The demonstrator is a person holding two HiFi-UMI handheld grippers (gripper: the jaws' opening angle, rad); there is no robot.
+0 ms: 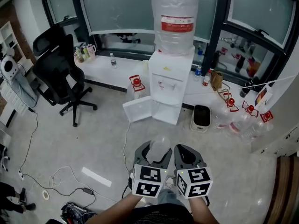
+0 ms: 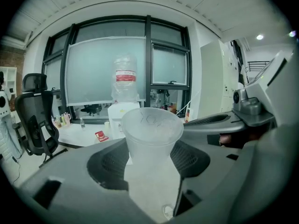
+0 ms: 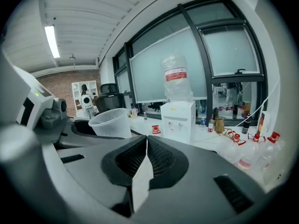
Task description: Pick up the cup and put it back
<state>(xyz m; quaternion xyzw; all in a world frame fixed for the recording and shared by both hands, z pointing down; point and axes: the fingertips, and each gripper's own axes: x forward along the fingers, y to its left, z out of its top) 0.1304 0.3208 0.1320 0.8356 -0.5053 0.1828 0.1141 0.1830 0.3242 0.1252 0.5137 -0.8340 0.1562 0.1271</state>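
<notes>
The pick-up half looks done to me. My left gripper (image 1: 156,154) has its fingers (image 2: 110,164) spread wide around the one frosted, translucent plastic cup (image 2: 152,134), both ribbed pads pressed on its sides. The cup stands upright with its open mouth up. It hangs over the pale floor (image 1: 70,139), near me, well apart from everything by the windows. My right gripper (image 3: 146,146) is just beside it on the right, fingers (image 3: 124,160) closed tip to tip with nothing between them.

What is left is the putting back, and I cannot tell which spot the cup belongs to.

Counting: one cup, two grippers. There is one white box-shaped water dispenser (image 1: 170,85) at the far side, and one big clear bottle with a red label (image 1: 175,20) sits on it. One black office chair (image 1: 60,73) stands far left. Clear jugs with red caps (image 1: 245,118) crowd the floor at the far right — they overlap too much for a sure count.
</notes>
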